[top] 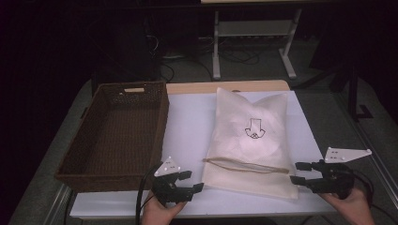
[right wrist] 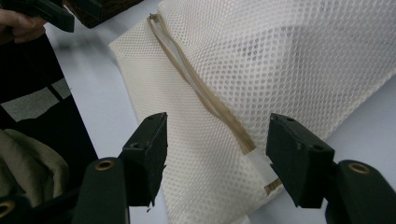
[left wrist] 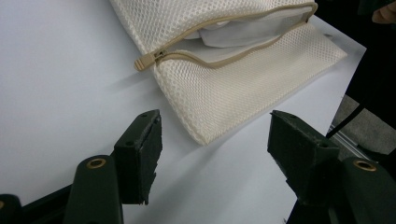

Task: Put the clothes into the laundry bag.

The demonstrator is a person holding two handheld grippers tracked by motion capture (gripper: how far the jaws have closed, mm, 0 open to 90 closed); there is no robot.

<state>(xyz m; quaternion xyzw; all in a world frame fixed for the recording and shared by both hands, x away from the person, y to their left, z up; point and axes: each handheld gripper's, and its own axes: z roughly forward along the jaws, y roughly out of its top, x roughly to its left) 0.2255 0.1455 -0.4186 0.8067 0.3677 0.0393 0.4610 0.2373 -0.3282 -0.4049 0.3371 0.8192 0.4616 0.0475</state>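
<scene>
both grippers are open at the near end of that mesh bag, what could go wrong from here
1. The mesh bag's zipper stands open with white cloth showing inside; lifting by the near edge could let the contents slide out.
2. The left gripper and right gripper sit at opposite corners; the thin mesh may slip or snag between the jaws.
3. The near edge lies close to the table's front edge, so a pull toward the person could drag the bag off.

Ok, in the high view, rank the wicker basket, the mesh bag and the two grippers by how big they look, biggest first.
1. Wicker basket
2. Mesh bag, a bit smaller than the basket
3. Right gripper and left gripper: far smaller and look much alike, so I won't rank them.
</scene>
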